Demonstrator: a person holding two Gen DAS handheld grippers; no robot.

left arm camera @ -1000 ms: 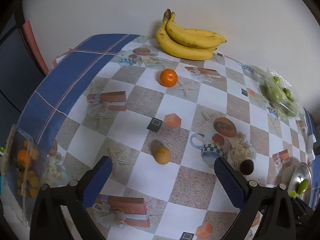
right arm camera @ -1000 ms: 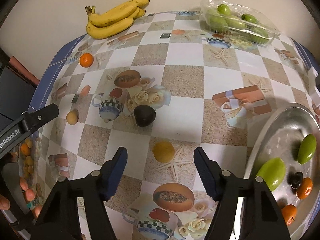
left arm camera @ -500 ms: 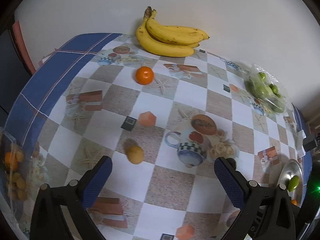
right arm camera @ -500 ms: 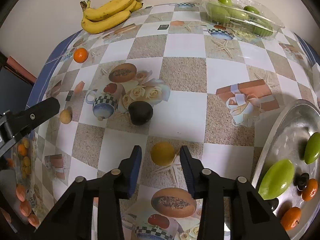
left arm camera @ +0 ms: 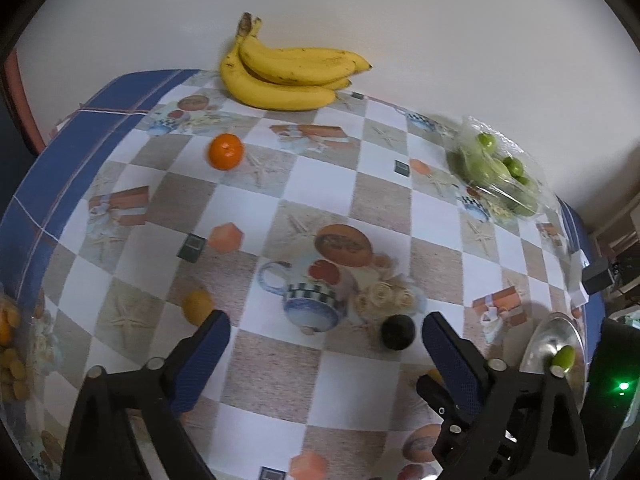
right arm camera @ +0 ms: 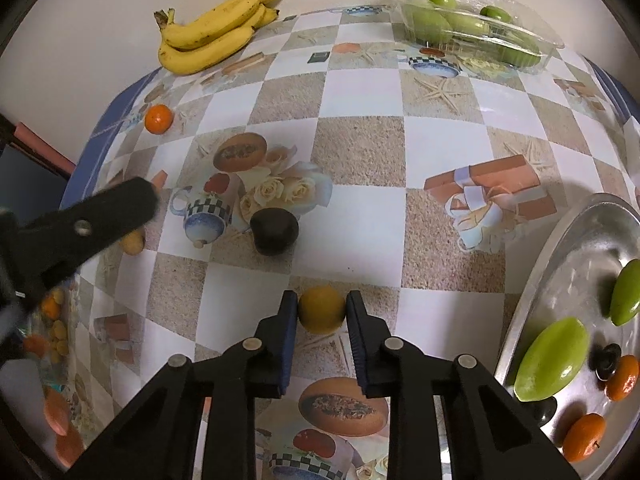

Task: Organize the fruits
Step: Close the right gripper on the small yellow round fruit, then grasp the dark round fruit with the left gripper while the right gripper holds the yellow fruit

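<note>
My right gripper (right arm camera: pixel 322 308) is shut on a round yellow fruit (right arm camera: pixel 321 309) that rests on the patterned tablecloth (right arm camera: pixel 360 152), pads pressed on both its sides. A steel plate (right arm camera: pixel 560 256) at the right holds green fruits (right arm camera: pixel 551 358) and small oranges (right arm camera: pixel 583 437). My left gripper (left arm camera: pixel 326 326) hangs over the cloth with its jaws closing and nothing between them. A dark fruit (left arm camera: pixel 397 332) lies just inside its right finger, and a small yellow fruit (left arm camera: pixel 197 306) just outside its left finger. An orange (left arm camera: pixel 226 151) lies farther back.
A bunch of bananas (left arm camera: pixel 288 76) lies against the wall. A clear tray of green fruits (left arm camera: pixel 496 172) stands at the back right. A clear box with small orange fruits (left arm camera: pixel 12 344) sits at the left edge. The blue cloth border (left arm camera: pixel 80 152) marks the table's left side.
My right gripper's fingers have closed onto the yellow fruit. My left gripper has shifted right across the table, so the dark fruit is now near its right finger.
</note>
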